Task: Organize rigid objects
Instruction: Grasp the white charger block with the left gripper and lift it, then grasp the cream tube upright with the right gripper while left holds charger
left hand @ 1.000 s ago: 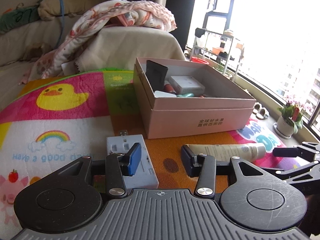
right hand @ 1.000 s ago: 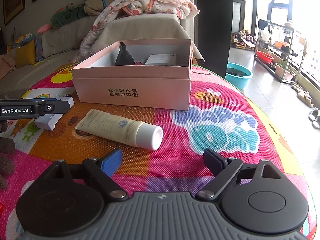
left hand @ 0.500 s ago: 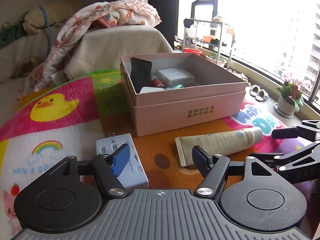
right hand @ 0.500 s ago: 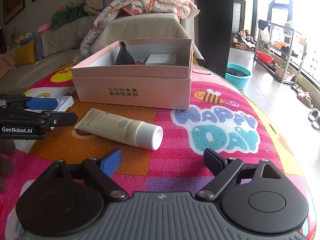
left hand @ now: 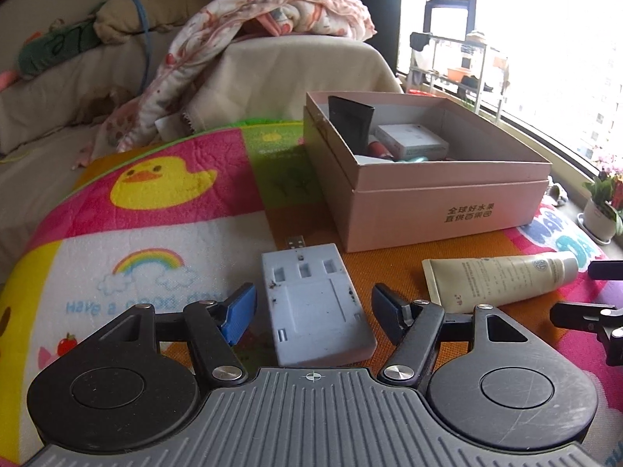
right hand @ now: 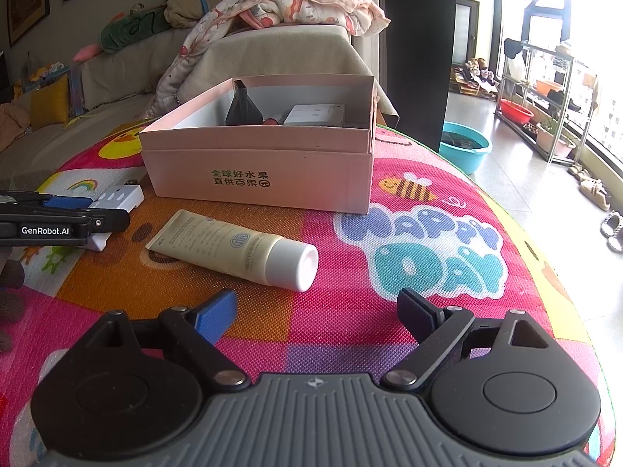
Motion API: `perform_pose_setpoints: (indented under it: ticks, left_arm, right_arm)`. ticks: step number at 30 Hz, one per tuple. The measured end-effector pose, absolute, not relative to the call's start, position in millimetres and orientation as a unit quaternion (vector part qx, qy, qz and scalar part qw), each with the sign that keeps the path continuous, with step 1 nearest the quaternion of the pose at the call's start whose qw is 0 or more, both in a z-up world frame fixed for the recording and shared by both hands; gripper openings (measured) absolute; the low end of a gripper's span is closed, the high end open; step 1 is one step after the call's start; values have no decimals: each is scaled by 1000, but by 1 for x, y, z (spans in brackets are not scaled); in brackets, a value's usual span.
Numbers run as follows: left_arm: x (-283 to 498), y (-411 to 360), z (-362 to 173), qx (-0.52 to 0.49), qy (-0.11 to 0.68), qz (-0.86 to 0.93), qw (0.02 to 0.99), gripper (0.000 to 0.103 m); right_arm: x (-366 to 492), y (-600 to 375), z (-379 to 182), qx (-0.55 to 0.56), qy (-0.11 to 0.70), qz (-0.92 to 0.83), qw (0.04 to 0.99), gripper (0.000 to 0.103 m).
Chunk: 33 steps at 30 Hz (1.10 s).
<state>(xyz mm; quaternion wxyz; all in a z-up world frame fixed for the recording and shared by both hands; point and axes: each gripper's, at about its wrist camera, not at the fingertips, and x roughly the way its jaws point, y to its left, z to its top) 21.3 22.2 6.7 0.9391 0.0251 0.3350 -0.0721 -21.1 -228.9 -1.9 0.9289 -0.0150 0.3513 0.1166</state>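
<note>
Since a second ago, the left gripper (left hand: 313,313) has spread its jaws wide around the pale blue adapter (left hand: 315,303), pads clear of its sides.
That adapter lies flat on the colourful play mat (left hand: 155,210), just before the open pink box (left hand: 440,202). Right gripper (right hand: 315,311) hovers wide open and empty, short of the cream tube (right hand: 241,247) lying in front of the box.
</note>
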Motion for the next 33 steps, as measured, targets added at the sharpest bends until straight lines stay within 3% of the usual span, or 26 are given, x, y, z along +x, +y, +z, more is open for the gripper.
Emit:
perform_pose_setpoints:
  ticks: [3,9,25,33]
  left_arm:
    - [21,19,3,32,335,-80,938,70]
    - [9,15,5,22,341,-94,935,53]
    - [-34,6,5,1,340,-110,934,53]
    - [-36,3,4,9,336,-107,936,53]
  right_arm:
    - [-21,-230,-2,-13,351,117,929,90]
    - [-21,-229,-2,-15,352,118,928,92]
    - [-13,-215,10,-69,323,151,932,93]
    - [-30,-204,25,10,326,299,897,87]
